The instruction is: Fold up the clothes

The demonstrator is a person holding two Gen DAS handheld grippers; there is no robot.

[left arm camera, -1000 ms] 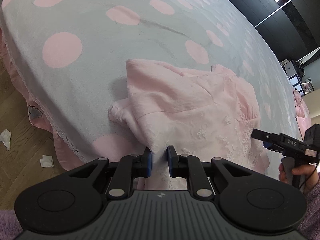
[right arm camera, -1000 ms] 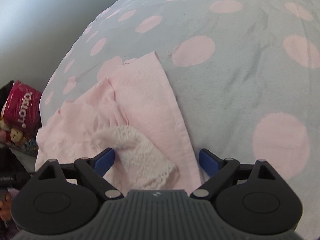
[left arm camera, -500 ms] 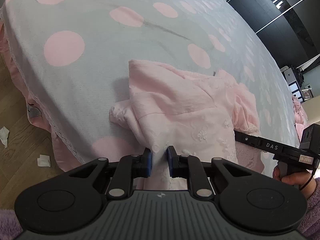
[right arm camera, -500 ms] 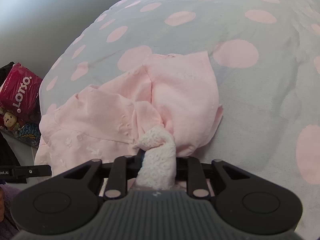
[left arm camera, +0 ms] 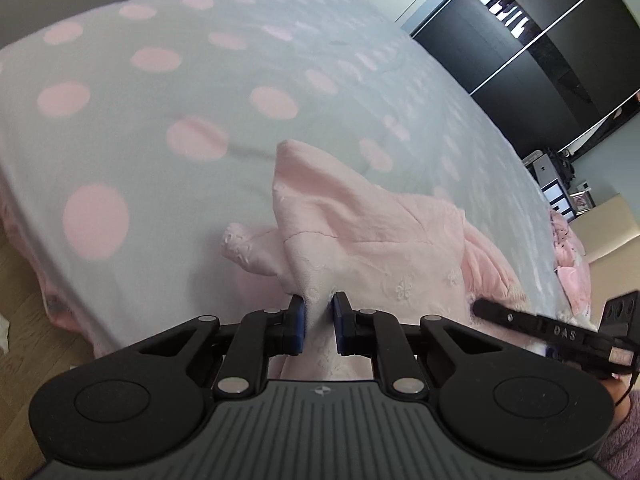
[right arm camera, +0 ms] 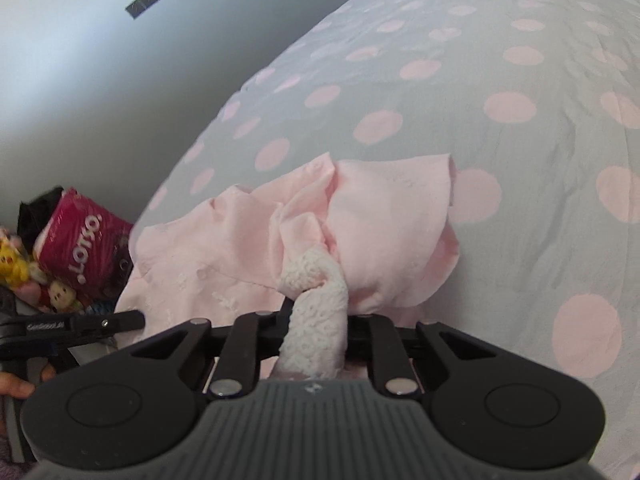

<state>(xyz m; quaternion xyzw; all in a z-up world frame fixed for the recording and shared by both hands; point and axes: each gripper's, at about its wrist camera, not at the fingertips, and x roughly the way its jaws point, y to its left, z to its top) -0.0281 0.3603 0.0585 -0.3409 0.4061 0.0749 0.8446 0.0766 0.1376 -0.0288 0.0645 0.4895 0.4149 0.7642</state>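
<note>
The left gripper [left arm camera: 319, 312] is nearly closed, pinching a fold of the pink garment [left arm camera: 372, 240] lying on the dotted bedspread [left arm camera: 160, 140]. The right gripper [right arm camera: 316, 316] has just clamped onto the garment's white lace trim [right arm camera: 316, 320], which hides its fingertips; both views are blurred

one pink garment [left arm camera: 372, 248] lies on one spotted bedspread [left arm camera: 160, 152]. two grippers are in view, the left gripper [left arm camera: 319, 322] and the right gripper [right arm camera: 316, 320]. one red packet [right arm camera: 76, 240] sits beside a few soft toys [right arm camera: 24, 276], too blurred to count exactly.
</note>
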